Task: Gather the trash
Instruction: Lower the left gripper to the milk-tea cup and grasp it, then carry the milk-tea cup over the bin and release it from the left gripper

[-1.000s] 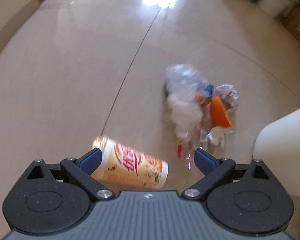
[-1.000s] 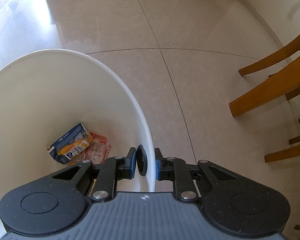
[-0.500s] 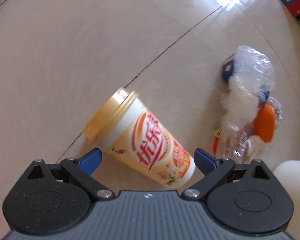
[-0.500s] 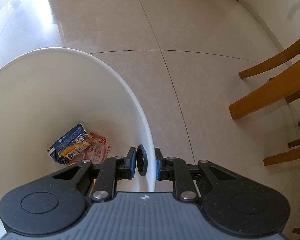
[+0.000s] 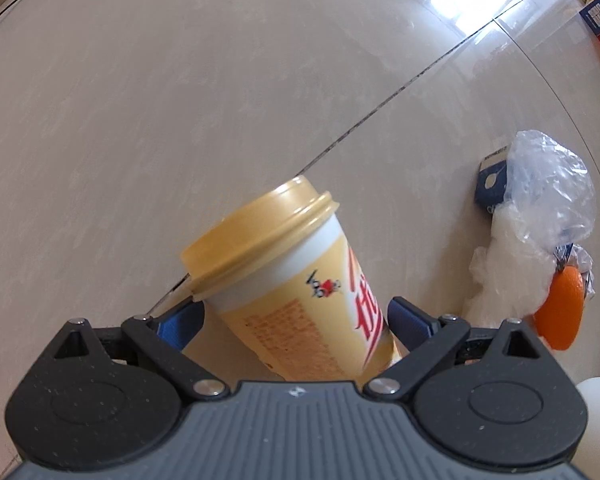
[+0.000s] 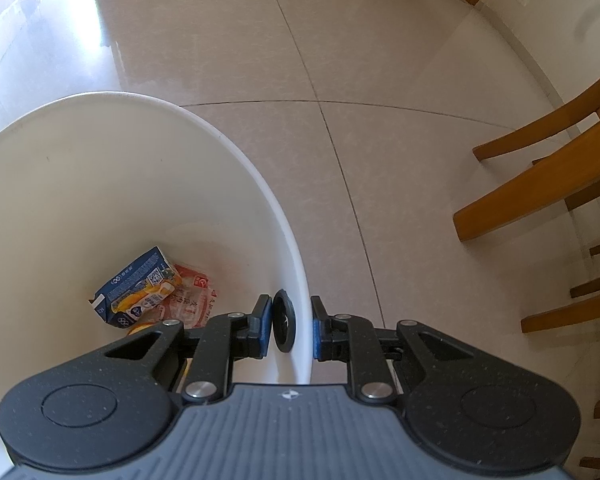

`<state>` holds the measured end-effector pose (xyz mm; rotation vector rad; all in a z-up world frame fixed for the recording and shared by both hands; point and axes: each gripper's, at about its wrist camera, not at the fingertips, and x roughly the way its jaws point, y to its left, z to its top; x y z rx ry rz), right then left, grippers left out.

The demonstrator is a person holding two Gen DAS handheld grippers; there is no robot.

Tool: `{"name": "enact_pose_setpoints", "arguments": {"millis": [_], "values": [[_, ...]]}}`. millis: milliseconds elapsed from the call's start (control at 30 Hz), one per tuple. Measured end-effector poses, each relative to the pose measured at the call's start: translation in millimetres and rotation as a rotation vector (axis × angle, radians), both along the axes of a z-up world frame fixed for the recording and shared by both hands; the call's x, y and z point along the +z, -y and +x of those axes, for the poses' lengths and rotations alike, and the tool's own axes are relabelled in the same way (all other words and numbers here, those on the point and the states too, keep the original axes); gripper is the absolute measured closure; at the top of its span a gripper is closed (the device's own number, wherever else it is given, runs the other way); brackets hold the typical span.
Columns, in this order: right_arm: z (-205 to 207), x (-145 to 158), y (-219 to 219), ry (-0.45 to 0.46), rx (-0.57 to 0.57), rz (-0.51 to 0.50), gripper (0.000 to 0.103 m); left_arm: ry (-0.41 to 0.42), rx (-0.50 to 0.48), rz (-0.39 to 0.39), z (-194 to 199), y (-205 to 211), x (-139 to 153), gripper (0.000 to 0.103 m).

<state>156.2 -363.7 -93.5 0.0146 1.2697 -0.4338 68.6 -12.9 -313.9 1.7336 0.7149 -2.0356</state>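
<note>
Left gripper (image 5: 296, 316): jaws spread wide, pointing down at the floor (image 5: 180, 100) — the cup lies between the two blue pads, and neither pad visibly presses on it.
Cup (image 5: 300, 292): a yellow-and-white paper cup with a tan lid, lying on its side on the floor; the lid end points away from the gripper, up and to the left in the left wrist view.
Loose trash: a crumpled clear plastic bag (image 5: 540, 216) lies to the right of the cup, with a dark blue carton (image 5: 490, 186) half under it and an orange piece (image 5: 562, 312) at its near edge.
Right gripper (image 6: 290, 328): clamped on the near rim of the bin — one pad inside the wall against a black round fitting (image 6: 283, 326), the other outside.
Bin (image 6: 100, 184): white and round; a blue carton (image 6: 136, 288) and a red-printed wrapper (image 6: 192, 304) lie at its bottom.
Beside the bin: wooden chair legs (image 6: 540, 188) on the tiled floor, to the right.
</note>
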Motion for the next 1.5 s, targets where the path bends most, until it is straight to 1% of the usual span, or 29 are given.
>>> {"name": "enact_pose_setpoints", "arguments": {"millis": [33, 67, 233, 300, 367, 433, 500, 567, 667, 733, 833, 900, 933, 967, 1067, 1133, 1267, 1400, 1500], "values": [[0.3, -0.3, -0.2, -0.001, 0.000, -0.001, 0.080, -0.002, -0.017, -0.012, -2.3, -2.5, -0.1, 0.007], [-0.2, 0.2, -1.7, -0.001, -0.001, -0.002, 0.080, -0.002, -0.055, -0.032, -4.6, -5.4, -0.1, 0.007], [-0.6, -0.2, -2.0, -0.002, -0.007, -0.003, 0.080, -0.010, -0.318, -0.180, -18.4, -33.4, 3.8, 0.008], [-0.5, -0.3, -2.3, -0.003, -0.007, -0.006, 0.080, -0.026, -0.410, -0.220, -21.8, -44.1, 5.8, 0.008], [-0.6, -0.4, -1.8, -0.004, -0.009, -0.007, 0.080, -0.042, -0.481, -0.250, -24.0, -53.2, 7.2, 0.011], [-0.5, -0.2, -1.8, -0.004, -0.008, -0.007, 0.080, -0.052, -0.517, -0.273, -25.8, -59.4, 7.7, 0.012], [-0.5, -0.2, -1.7, -0.004, -0.008, -0.007, 0.080, -0.060, -0.507, -0.265, -28.2, -60.1, 7.6, 0.015], [0.0, -0.1, -2.1, -0.004, -0.007, -0.008, 0.080, -0.055, -0.434, -0.223, -31.2, -54.0, 6.1, 0.019], [-0.1, -0.2, -2.3, -0.004, -0.007, -0.007, 0.080, -0.045, -0.288, -0.147, -34.6, -41.8, 2.1, 0.022], [0.0, -0.1, -2.4, -0.004, -0.007, -0.007, 0.080, -0.044, -0.212, -0.120, -35.3, -36.6, 0.0, 0.022], [-0.4, -0.7, -2.3, -0.004, -0.008, -0.007, 0.080, -0.055, -0.124, -0.082, -35.7, -31.7, -0.9, 0.024], [-0.6, -0.8, -2.0, -0.004, -0.006, -0.008, 0.080, -0.061, -0.094, -0.067, -36.7, -30.1, -0.8, 0.025], [-0.4, -0.5, -2.0, -0.004, -0.006, -0.008, 0.080, -0.062, -0.082, -0.060, -37.5, -30.2, -1.0, 0.027], [-0.4, -0.6, -2.0, -0.004, -0.006, -0.008, 0.080, -0.058, -0.079, -0.058, -39.1, -29.7, -0.6, 0.031], [-0.6, -0.6, -1.9, -0.004, -0.008, -0.007, 0.080, -0.063, -0.095, -0.058, -40.1, -33.2, 0.6, 0.031], [-0.3, -0.9, -2.0, -0.005, -0.010, -0.006, 0.080, -0.077, -0.110, -0.073, -39.0, -35.2, 4.2, 0.031], [1.1, -1.2, -1.0, -0.007, -0.012, -0.004, 0.080, -0.081, -0.157, -0.078, -39.2, -32.7, 12.0, 0.031], [2.2, -1.1, -0.6, -0.008, -0.017, -0.002, 0.080, -0.065, -0.237, -0.088, -42.4, -34.6, 24.2, 0.031], [3.1, -0.7, -1.2, -0.009, -0.019, -0.004, 0.080, -0.058, -0.310, -0.091, -45.7, -39.1, 39.1, 0.031]]}}
